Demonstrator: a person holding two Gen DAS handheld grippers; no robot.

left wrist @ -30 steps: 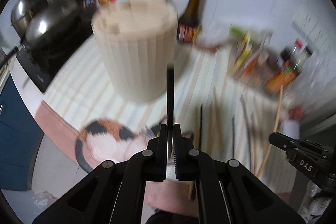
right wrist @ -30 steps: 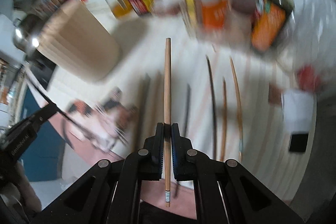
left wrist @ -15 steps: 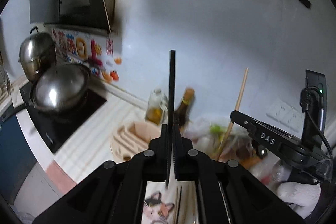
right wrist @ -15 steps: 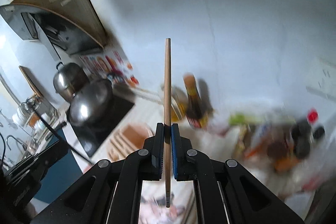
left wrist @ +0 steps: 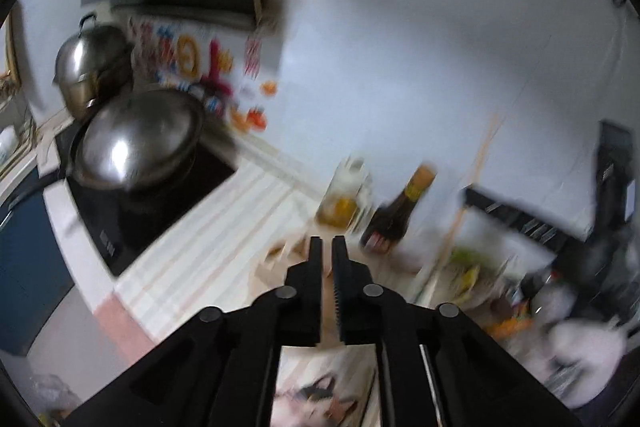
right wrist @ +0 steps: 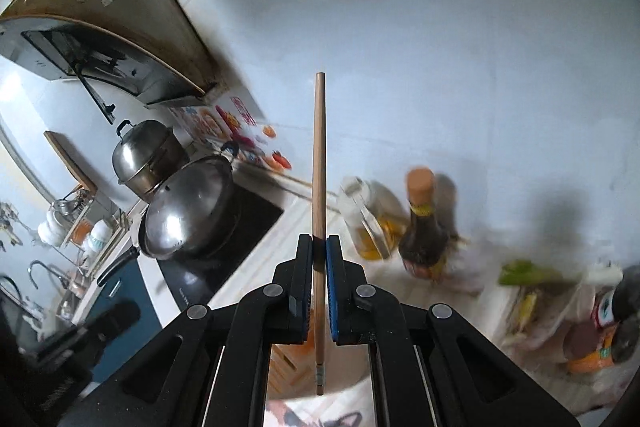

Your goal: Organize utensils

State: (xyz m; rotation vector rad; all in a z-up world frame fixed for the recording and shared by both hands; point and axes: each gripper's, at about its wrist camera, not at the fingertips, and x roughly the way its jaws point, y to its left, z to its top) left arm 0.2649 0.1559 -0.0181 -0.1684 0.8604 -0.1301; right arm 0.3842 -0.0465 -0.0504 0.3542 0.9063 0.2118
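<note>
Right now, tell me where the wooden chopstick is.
In the right wrist view the wooden chopstick stands upright at centre, clamped in the jaws of the right gripper, with the lidded wok to its left and the dark sauce bottle to its right.

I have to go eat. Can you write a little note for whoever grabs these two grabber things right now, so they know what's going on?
Left hand-held gripper: its jaws have just been opening; nothing is between them.
Right hand-held gripper: shut on a wooden chopstick, which points up and away from the counter.
Things: the wooden utensil holder stands on the striped counter, just below both grippers.
Done: the wooden chopstick is picked up and lifted.
Left: probably lower it into the holder and let go. No other loose utensils are in view, so check the counter.
</note>
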